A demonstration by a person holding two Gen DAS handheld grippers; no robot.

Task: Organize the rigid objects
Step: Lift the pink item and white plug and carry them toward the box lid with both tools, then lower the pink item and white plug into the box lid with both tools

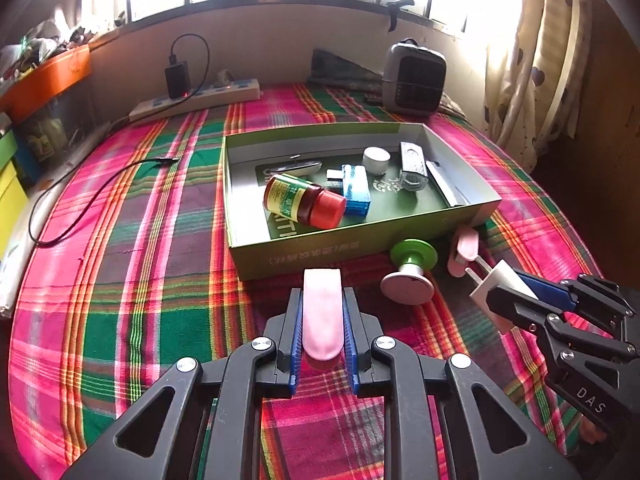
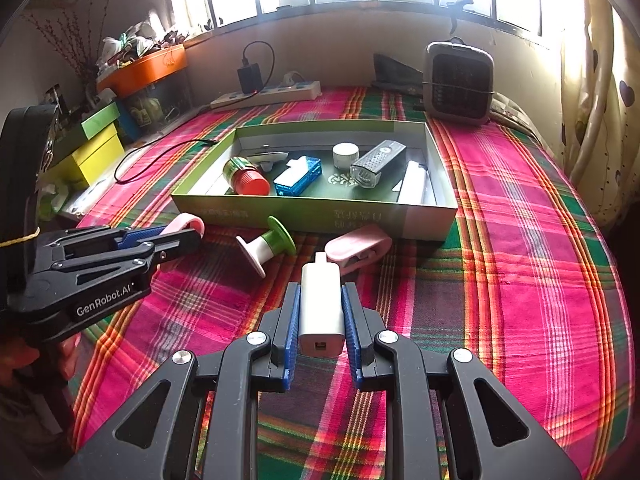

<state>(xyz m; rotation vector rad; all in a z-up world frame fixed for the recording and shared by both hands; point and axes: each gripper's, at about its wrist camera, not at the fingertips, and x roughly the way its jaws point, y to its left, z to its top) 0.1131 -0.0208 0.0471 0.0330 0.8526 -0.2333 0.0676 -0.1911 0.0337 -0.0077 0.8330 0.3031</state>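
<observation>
Two grippers work over a plaid cloth [image 1: 132,280] that fills most of both frames. At the centre of each view sits a shallow green box [image 1: 352,252], open-topped, and inside it lie a red-capped bottle [image 1: 304,200], a blue case [image 1: 356,190], a white cap [image 1: 376,159] and a clear-ended grey block [image 1: 413,166]. Toward the upper right stands a grey heater [image 2: 458,82]; a white power strip [image 2: 268,96] lies along the back wall. Just in front of the box, a green-and-pink spool [image 2: 266,246] lies tipped on the cloth beside a pink clip [image 2: 358,248]. At lower centre of the left wrist view, the left gripper [image 1: 323,316] pinches a pink clip piece [image 1: 322,314]. The right gripper [image 2: 322,312] clamps a white charger plug [image 2: 321,304], its prongs pointing toward the box.
</observation>
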